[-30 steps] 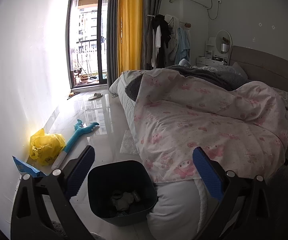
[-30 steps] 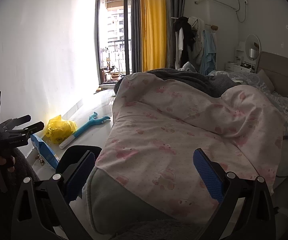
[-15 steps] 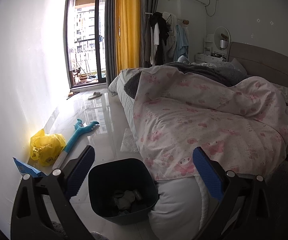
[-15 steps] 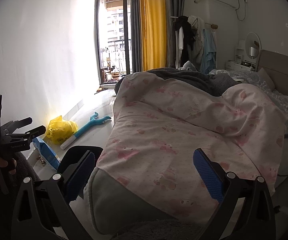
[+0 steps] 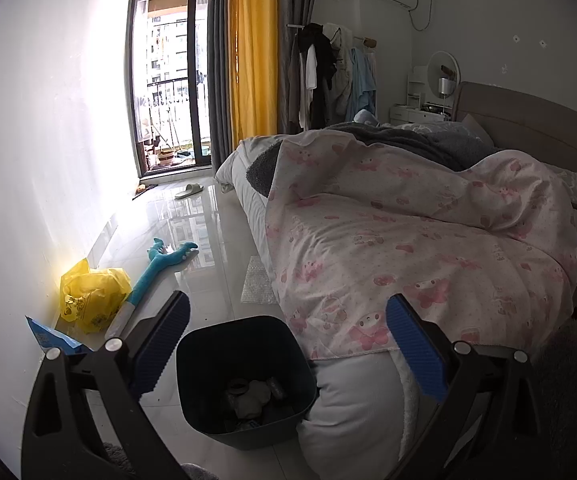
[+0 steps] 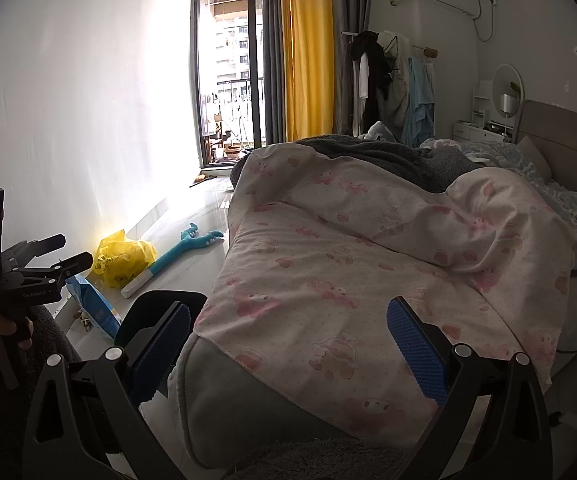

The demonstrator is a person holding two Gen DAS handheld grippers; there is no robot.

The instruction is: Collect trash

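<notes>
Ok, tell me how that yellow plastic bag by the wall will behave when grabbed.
The yellow bag looks thin and crumpled, so it will probably be floppy and collapse in a pinch. It seems light, likely sliding on the glossy floor if pushed. Its contents are hidden, so its weight is uncertain.

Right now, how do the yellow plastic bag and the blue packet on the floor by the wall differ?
The yellow plastic bag is crumpled and puffed into a loose heap; the blue packet is flat and stiff-looking, propped at a tilt. The yellow plastic bag sits farther along the wall, beside the teal toy; the blue packet lies nearer the dark bin. Both rest on the floor against the white wall, outside the bin.
</notes>
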